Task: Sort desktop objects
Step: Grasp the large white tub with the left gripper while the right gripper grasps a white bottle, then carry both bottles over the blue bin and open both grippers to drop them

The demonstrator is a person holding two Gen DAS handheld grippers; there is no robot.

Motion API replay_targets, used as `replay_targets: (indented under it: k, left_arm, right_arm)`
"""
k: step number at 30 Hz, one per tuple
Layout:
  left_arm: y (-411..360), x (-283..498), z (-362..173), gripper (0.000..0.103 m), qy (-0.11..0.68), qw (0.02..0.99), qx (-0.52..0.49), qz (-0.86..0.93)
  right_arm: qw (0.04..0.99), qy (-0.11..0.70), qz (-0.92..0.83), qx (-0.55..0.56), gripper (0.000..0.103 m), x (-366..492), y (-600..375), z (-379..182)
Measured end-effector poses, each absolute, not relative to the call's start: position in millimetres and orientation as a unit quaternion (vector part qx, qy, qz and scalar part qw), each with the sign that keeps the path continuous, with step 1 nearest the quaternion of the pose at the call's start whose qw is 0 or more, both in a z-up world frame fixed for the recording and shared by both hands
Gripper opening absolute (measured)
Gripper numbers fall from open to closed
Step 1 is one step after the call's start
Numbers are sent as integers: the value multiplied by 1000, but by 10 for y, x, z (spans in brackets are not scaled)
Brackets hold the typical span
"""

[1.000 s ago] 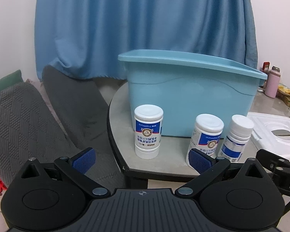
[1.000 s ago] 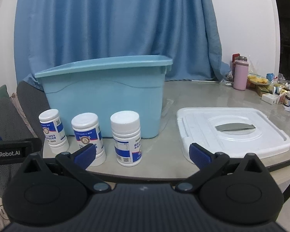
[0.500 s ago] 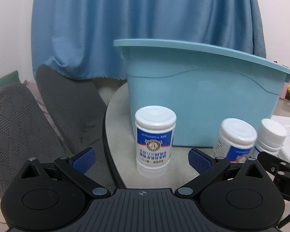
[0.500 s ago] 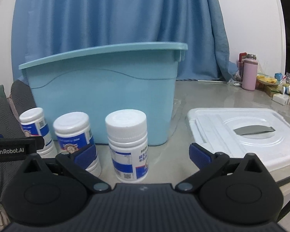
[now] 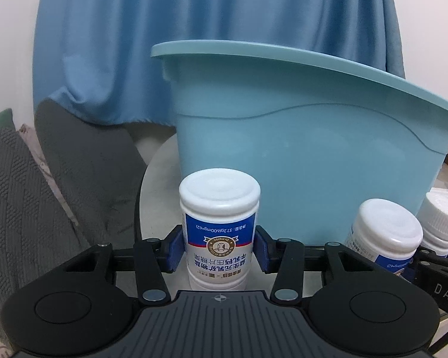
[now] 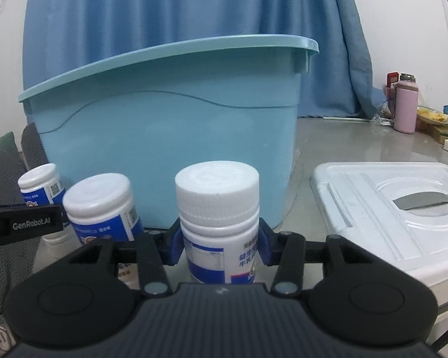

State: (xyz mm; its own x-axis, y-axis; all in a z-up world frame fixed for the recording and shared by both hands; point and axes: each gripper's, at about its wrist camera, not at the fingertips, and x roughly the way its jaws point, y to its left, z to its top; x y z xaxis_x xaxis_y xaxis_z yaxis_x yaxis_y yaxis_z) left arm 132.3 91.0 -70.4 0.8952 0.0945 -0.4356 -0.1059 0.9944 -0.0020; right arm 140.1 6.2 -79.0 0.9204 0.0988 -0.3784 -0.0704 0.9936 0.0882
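Three white bottles with blue labels stood in a row on the grey table (image 6: 337, 137), close in front of a big light-blue tub (image 5: 298, 155).

The left gripper (image 5: 219, 252) had just closed its jaws on the leftmost bottle (image 5: 219, 208); its blue pads (image 5: 173, 250) pressed the label from both sides. That bottle stood upright near the table's rounded left edge, its label printed upside down.

The right gripper (image 6: 221, 247) had likewise just closed, and it clasped the rightmost bottle (image 6: 218, 205), the one with the ribbed cap, below the cap. This bottle too was upright on the table, just in front of the tub's wall.

Between them the middle bottle (image 6: 100, 200) stood free, with neither gripper on it.

To the right of the bottles lay a white lid (image 6: 388, 203) flat on the table, with a grey recessed handle in its middle. Far off at the right a pink flask (image 6: 406, 107) stood among small clutter. A blue curtain (image 5: 209, 24) hung behind the tub, and grey cushions (image 5: 30, 194) lay to the left of the table.
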Motion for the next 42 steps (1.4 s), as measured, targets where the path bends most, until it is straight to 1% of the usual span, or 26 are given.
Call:
replay_targets:
  k: [8,17,23,32,42]
  left_arm:
    - [878,1036,-479,48,246,968,-14,50]
    - [972,510,20,48,263,963,-28,50]
    - [1058,254,311,48,257,965,-38,48]
    - [1039,253,752,48,237,970,-31,32]
    - [854,627,1209,48,206,978,-24,14]
  right_arm:
    - [978,203,50,17,48,1118,163,-494]
    - [974,222,38,22,48,866,112,-52]
    - [976,212,41,12,48,658,144,174]
    - [981,190,43,19,48,593,160,552]
    - [987,152,46,6,48,832,152,855]
